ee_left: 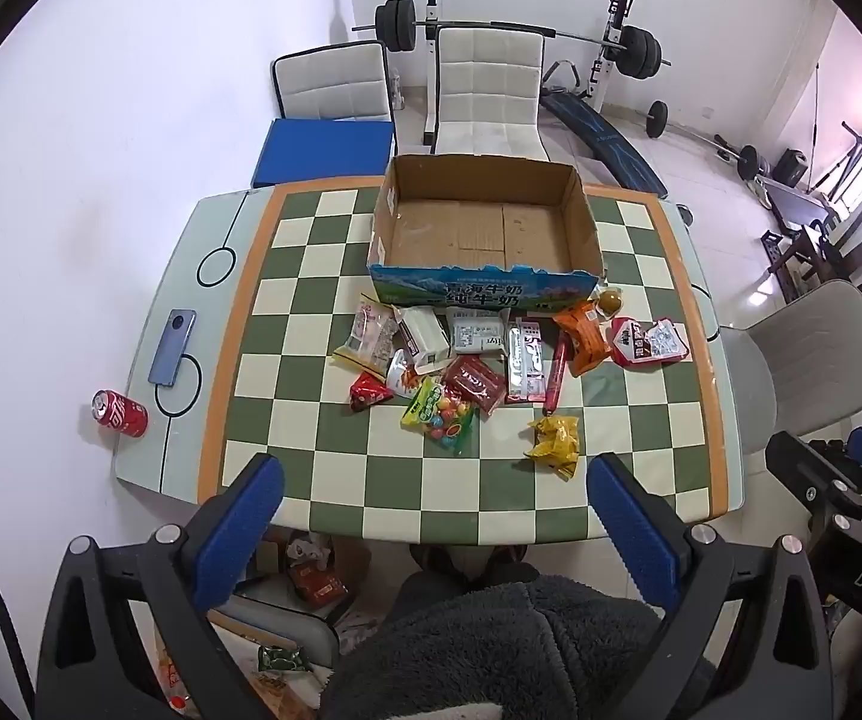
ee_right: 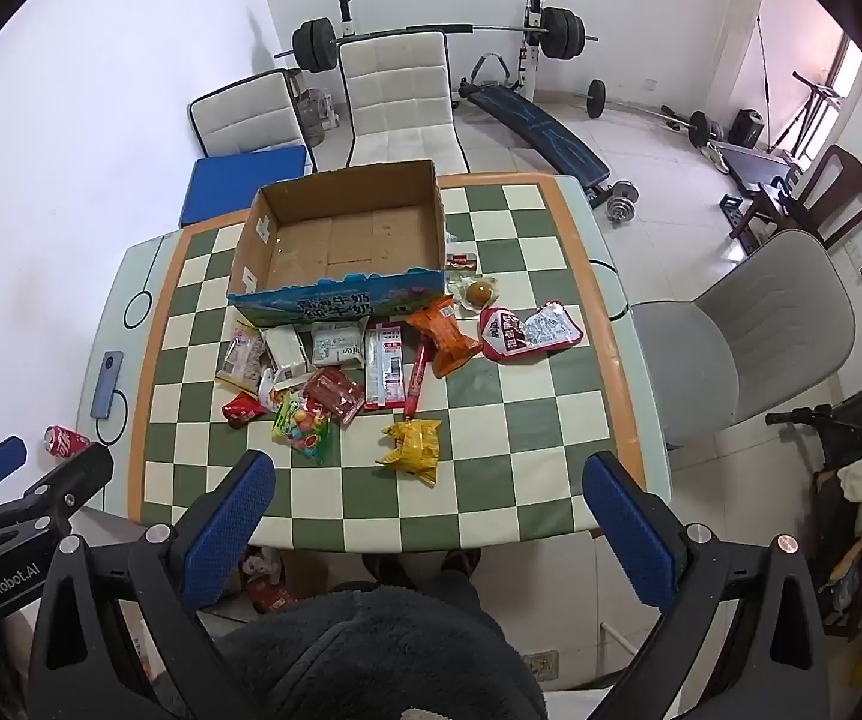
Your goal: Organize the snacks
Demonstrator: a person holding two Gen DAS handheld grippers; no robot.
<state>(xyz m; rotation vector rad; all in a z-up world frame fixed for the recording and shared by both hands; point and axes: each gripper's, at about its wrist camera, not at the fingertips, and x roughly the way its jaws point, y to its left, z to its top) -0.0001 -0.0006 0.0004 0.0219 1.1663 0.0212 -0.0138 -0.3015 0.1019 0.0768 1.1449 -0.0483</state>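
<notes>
An open, empty cardboard box (ee_left: 482,228) (ee_right: 341,240) stands at the far side of the checkered table (ee_left: 335,480) (ee_right: 491,480). Several snack packets lie in front of it: a yellow packet (ee_left: 554,444) (ee_right: 412,450) nearest me, a candy bag (ee_left: 440,414) (ee_right: 304,427), an orange packet (ee_left: 584,339) (ee_right: 443,336), a red-and-white bag (ee_left: 650,342) (ee_right: 530,330) and a red sausage stick (ee_left: 556,378) (ee_right: 416,375). My left gripper (ee_left: 434,501) and right gripper (ee_right: 431,495) are both open and empty, held high above the table's near edge.
A phone (ee_left: 171,347) (ee_right: 107,384) lies on the table's left border, a red cola can (ee_left: 120,413) (ee_right: 65,440) beside it. Chairs (ee_left: 488,90) (ee_right: 773,324) stand behind and right of the table. Gym equipment fills the back. My knees and snack bags show below.
</notes>
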